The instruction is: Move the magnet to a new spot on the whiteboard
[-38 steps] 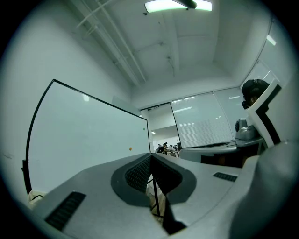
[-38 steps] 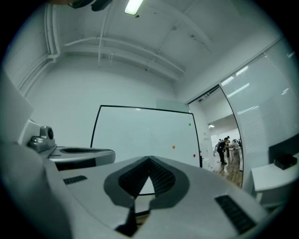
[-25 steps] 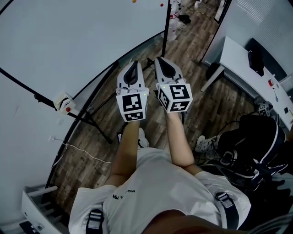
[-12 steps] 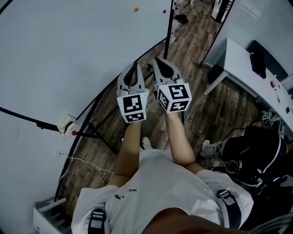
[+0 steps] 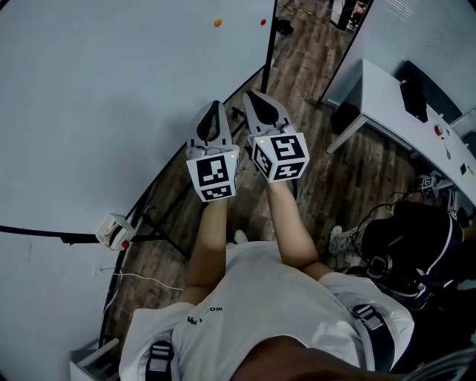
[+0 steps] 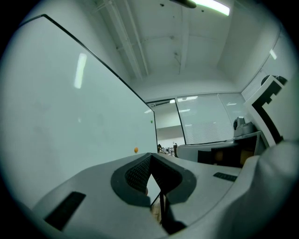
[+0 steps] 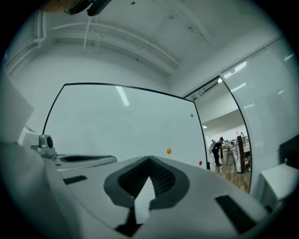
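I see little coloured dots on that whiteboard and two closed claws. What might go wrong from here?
1. The whiteboard carries an orange magnet, a red magnet and a green magnet, so the wrong one might get picked.
2. The left gripper and right gripper are shut and empty, so they might knock a magnet off.
3. The stand leg and cable near the feet could cause a trip.

The whiteboard (image 5: 111, 111) is smooth and glossy, catching streaks of ceiling light, inside a thin black frame. Its stand (image 5: 268, 52) looks like matt black metal. The floor (image 5: 312, 82) is wood-grain plank. The left gripper (image 5: 215, 106) and right gripper (image 5: 253, 95) have matt grey plastic shells, their fingers (image 7: 161, 179) lined with dark ribbed pads. The shirt (image 5: 275, 298) is white cloth; the desk (image 5: 383, 93) top is smooth white
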`<state>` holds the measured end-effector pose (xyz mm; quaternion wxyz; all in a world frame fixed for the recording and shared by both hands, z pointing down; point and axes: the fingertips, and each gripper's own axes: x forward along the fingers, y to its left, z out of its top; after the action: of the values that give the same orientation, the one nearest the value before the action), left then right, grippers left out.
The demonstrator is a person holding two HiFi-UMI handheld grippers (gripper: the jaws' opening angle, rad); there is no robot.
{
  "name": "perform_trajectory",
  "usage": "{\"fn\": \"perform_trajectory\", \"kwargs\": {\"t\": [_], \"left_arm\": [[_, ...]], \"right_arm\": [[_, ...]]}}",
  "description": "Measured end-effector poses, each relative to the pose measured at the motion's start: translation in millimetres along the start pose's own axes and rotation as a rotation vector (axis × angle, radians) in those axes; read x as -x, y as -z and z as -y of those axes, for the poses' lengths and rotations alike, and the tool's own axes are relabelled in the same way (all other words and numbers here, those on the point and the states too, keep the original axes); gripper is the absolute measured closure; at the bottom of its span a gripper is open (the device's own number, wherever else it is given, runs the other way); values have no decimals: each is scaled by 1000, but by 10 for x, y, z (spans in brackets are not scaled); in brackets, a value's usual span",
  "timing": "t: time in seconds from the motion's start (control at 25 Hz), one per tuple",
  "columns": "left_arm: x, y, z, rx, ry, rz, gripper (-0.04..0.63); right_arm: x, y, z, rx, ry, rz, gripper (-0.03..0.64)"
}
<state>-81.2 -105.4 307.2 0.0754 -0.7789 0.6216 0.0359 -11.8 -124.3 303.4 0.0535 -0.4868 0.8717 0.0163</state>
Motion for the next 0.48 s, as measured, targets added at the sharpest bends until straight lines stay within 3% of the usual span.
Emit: {"fn": "perform_trajectory", "kwargs": {"t": [0.48], "left_arm": [[-390, 111, 14, 12, 18, -8, 592]], "right_arm": [[-290, 84, 267, 1, 10, -20, 603]]}}
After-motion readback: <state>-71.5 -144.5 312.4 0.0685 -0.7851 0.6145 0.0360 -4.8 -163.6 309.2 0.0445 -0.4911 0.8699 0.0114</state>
